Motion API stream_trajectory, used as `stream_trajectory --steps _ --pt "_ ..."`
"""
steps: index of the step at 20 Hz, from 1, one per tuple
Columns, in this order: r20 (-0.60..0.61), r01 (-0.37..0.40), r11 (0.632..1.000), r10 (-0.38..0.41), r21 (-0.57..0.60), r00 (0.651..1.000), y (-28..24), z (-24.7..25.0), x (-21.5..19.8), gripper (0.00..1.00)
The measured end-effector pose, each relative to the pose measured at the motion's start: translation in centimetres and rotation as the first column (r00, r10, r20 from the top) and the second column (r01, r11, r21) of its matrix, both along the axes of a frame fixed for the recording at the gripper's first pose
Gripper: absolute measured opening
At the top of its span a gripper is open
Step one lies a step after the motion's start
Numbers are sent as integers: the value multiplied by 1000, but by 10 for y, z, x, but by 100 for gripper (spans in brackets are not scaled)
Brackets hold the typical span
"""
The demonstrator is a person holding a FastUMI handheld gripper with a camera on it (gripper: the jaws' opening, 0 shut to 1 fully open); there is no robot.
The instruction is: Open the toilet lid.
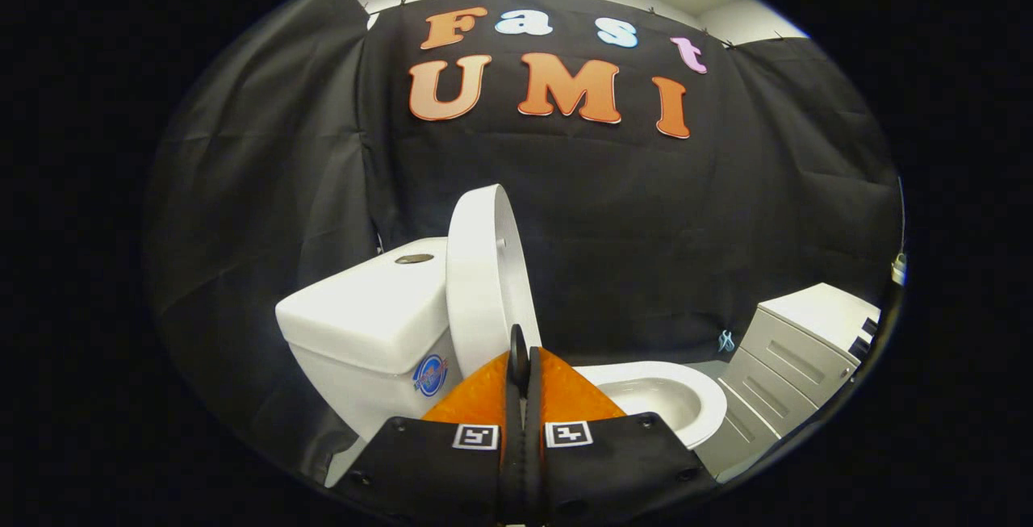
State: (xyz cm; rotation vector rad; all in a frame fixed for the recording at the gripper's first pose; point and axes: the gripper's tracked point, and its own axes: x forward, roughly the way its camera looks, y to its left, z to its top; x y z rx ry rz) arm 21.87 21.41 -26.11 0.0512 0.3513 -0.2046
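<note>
Gripper (pixel 523 349) with two thin black fingers (pixel 516 365) pressed flat together, orange wedge-shaped backing either side of them, wide black body behind with dark screws at its corners, two white square tags with black-patterned markers flanking the fingers' base

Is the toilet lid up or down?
Up: the lid stands on edge by the tank, bowl exposed. The gripper is shut, empty.
</note>
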Motion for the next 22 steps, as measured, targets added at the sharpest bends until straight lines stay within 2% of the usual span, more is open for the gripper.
stream_trajectory --steps 4,8,10,11,12,13,16,22 --pt "-1 -19 999 19 30 1000 6 0 0 9" --pt "-14 -44 998 45 40 999 14 2 -4 21" --pt "-2 -61 997 61 50 998 19 10 -9 29" --pt "4 -62 997 62 46 998 18 15 -12 41" --pt "8 -63 997 63 43 998 17 20 -16 47" --pt "10 -68 997 67 41 998 16 26 -20 62" --pt "27 -92 995 91 39 995 15 46 -32 82" --pt "56 -131 991 129 18 990 -1 91 -52 96"
